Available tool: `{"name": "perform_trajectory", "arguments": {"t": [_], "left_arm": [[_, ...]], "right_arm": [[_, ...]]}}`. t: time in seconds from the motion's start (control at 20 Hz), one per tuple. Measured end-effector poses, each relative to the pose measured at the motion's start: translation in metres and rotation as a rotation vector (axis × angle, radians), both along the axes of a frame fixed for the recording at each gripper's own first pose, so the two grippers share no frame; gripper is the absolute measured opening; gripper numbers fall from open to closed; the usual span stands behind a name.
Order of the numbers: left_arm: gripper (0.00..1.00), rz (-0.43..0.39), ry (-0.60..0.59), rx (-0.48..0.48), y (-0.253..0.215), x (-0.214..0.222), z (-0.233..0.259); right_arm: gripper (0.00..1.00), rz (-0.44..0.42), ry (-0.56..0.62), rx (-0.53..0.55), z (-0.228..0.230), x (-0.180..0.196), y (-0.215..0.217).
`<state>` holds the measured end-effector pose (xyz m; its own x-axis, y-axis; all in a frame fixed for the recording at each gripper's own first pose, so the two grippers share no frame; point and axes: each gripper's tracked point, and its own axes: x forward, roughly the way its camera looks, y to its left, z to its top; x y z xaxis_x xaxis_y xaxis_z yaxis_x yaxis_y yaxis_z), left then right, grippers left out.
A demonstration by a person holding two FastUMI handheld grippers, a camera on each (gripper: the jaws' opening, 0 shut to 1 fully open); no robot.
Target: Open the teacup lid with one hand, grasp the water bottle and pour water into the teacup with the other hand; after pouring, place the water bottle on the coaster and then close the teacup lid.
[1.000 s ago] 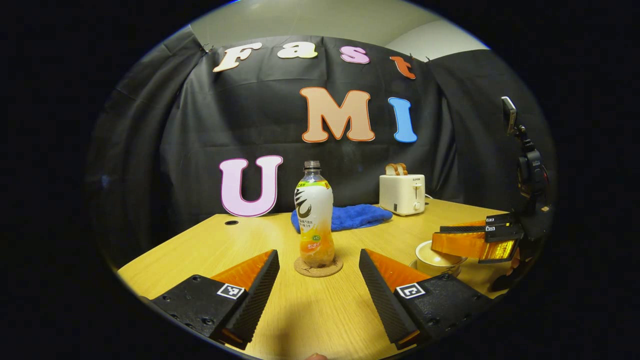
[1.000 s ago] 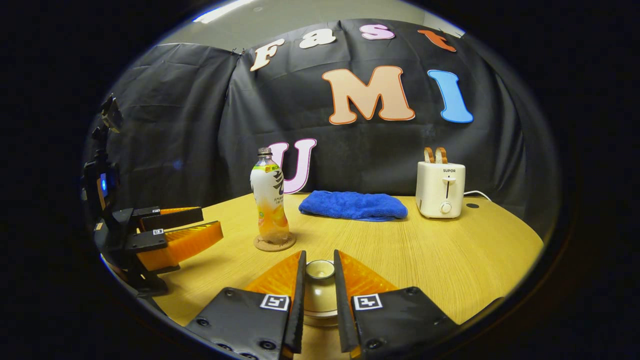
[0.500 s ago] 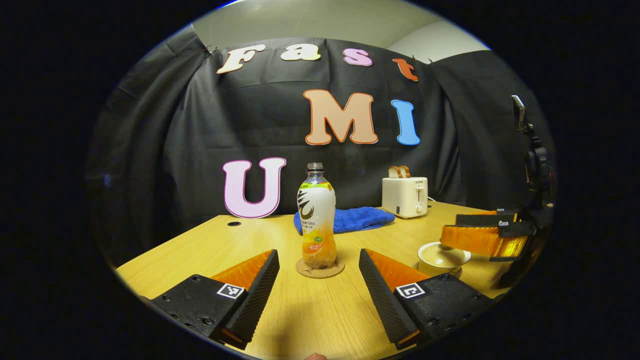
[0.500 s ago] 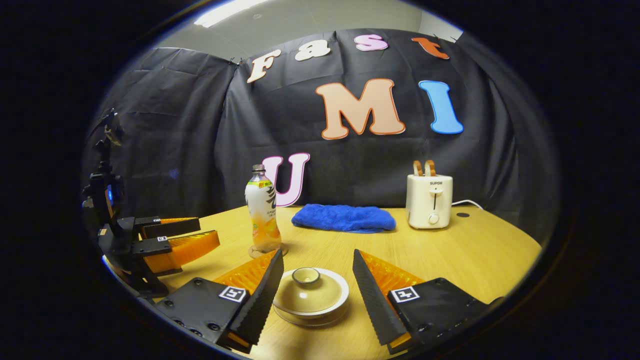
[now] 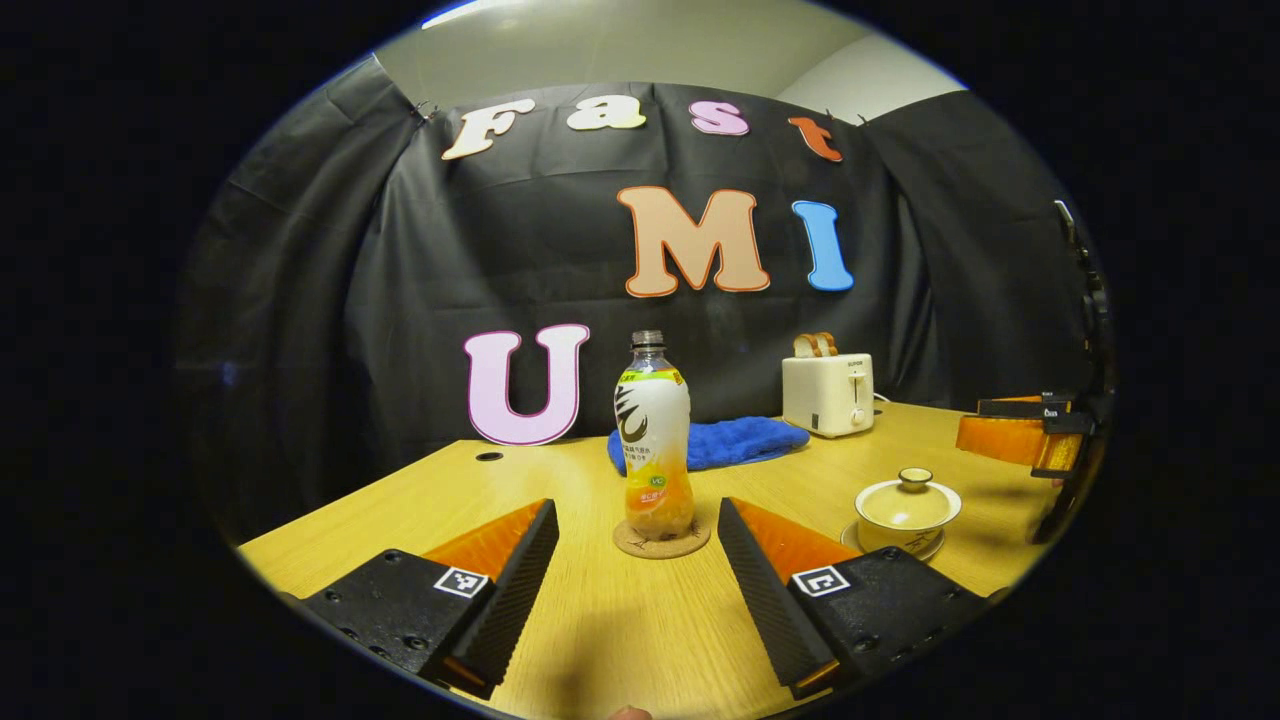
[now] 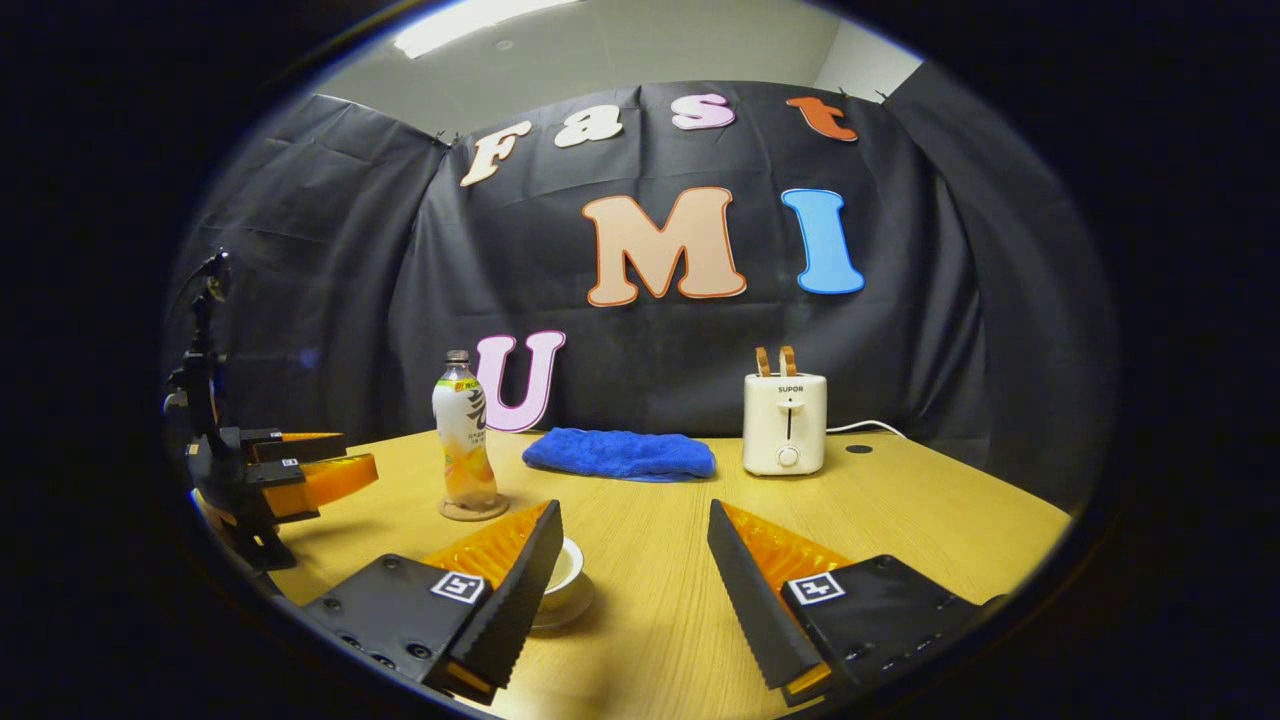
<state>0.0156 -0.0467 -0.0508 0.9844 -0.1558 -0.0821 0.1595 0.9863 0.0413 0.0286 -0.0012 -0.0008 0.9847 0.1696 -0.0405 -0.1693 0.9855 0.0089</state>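
Wooden table (image 5: 620,630): right gripper (image 6: 630,580) has let go of teacup lid (image 5: 908,492) and backed off, fingers apart; left gripper (image 5: 640,570) apart too; water bottle (image 5: 652,432) on coaster (image 5: 661,540) left of teacup, task looks done

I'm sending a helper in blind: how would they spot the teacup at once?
Start at the wooden table and find the water bottle on its coaster. Right of it sits the teacup, a squat cream bowl on a saucer, the only lidded, knob-topped vessel there.
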Motion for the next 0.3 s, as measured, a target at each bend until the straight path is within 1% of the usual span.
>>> {"name": "perform_trajectory", "arguments": {"t": [0.05, 0.1, 0.3], "left_arm": [[0.94, 0.004, 0.005, -0.003, 0.001, 0.0, -0.0028], [0.94, 0.011, 0.005, -0.007, 0.0019, 0.0002, -0.0027], [0.93, 0.032, 0.002, -0.027, 0.0064, 0.0012, -0.0005]], "right_arm": [[0.92, -0.002, 0.002, 0.002, -0.0019, -0.0009, -0.0004], [0.94, -0.003, 0.002, 0.01, -0.0021, -0.0013, 0.0001], [0.93, -0.015, -0.001, 0.01, -0.0085, -0.0044, -0.0003]]}}
